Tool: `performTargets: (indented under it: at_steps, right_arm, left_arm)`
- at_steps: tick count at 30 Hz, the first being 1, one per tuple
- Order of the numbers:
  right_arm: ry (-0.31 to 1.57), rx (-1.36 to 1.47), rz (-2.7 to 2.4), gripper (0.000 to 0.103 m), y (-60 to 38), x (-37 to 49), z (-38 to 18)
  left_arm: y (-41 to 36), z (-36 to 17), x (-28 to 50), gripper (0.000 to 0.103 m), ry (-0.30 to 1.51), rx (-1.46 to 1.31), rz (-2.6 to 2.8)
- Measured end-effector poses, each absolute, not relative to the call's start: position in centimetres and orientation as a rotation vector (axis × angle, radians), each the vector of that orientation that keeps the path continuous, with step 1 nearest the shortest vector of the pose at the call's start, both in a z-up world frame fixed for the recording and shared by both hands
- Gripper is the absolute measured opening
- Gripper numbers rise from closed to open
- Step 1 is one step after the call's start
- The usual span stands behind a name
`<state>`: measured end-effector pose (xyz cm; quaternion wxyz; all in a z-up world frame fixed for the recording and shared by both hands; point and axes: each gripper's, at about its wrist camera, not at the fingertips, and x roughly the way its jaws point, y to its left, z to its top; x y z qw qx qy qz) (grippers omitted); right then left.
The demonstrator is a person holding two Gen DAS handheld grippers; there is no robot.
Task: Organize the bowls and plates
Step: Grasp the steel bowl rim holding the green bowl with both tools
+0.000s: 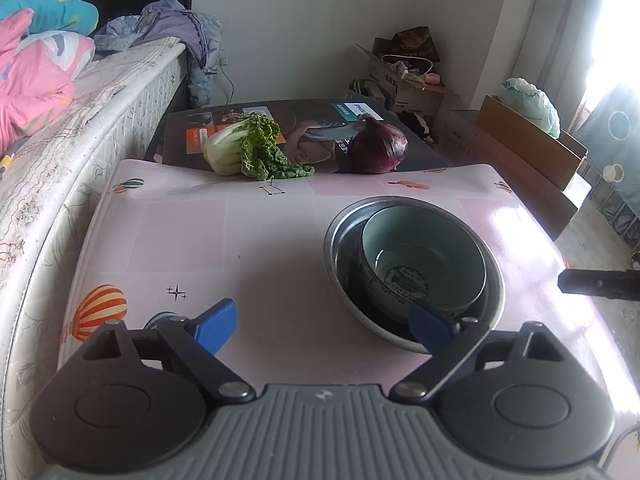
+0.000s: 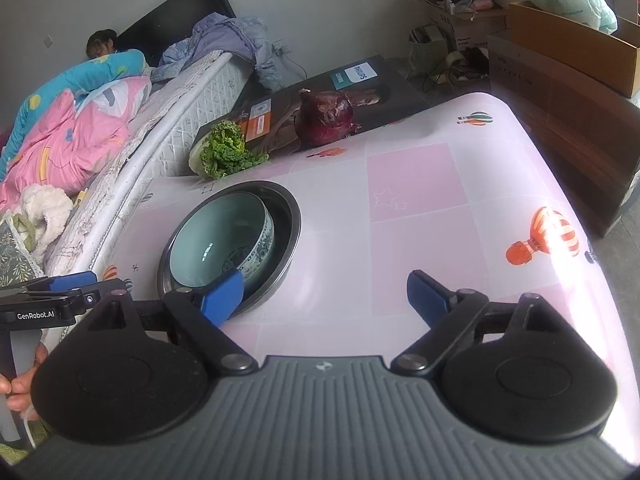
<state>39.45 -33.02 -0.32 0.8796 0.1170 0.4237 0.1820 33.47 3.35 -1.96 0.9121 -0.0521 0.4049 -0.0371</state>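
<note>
A pale green ceramic bowl (image 1: 424,256) with a blue pattern sits inside a wider steel bowl (image 1: 340,236) on the pink table. Both also show in the right wrist view: the ceramic bowl (image 2: 220,236) inside the steel bowl (image 2: 290,208). My left gripper (image 1: 324,324) is open and empty, just in front of the bowls, its right finger over the steel rim. My right gripper (image 2: 324,296) is open and empty, to the right of the bowls, its left finger near the steel rim.
A leafy cabbage (image 1: 244,148) and a purple cabbage (image 1: 380,146) lie on a dark box (image 1: 312,120) at the table's far edge. A bed (image 1: 80,120) with bedding runs along the left. Cardboard boxes (image 1: 532,148) stand on the right.
</note>
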Motion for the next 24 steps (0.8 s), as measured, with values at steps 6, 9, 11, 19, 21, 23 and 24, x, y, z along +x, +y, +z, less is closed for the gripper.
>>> performTargets:
  at_steps: [6,9,11,19,21,23,24]
  right_arm:
    - [0.943,0.251,0.41,0.068,-31.1,42.9,-2.4]
    - [0.971,0.26,0.426,0.059,-30.1,44.3,-3.2]
    - [0.986,0.268,0.436,0.053,-29.6,45.0,-3.7]
    - [1.03,0.275,0.453,0.036,-28.3,47.0,-5.0]
    - [1.039,0.278,0.456,0.031,-28.0,47.4,-5.2]
    - [1.052,0.283,0.464,0.027,-27.5,47.9,-5.5]
    - [1.056,0.285,0.467,0.023,-27.4,48.0,-5.6]
  left_arm:
    - [4.7,-3.4,35.8,0.063,0.885,-0.213,-0.09]
    - [5.4,-4.1,36.6,0.056,0.914,-0.271,-0.095]
    - [5.7,-4.4,37.2,0.049,0.928,-0.295,-0.104]
    - [6.1,-5.5,38.9,0.026,0.974,-0.381,-0.139]
    - [5.8,-5.6,39.0,0.019,0.977,-0.388,-0.146]
    - [5.3,-5.5,39.1,0.014,0.974,-0.37,-0.151]
    - [5.0,-5.5,39.1,0.013,0.971,-0.354,-0.146]
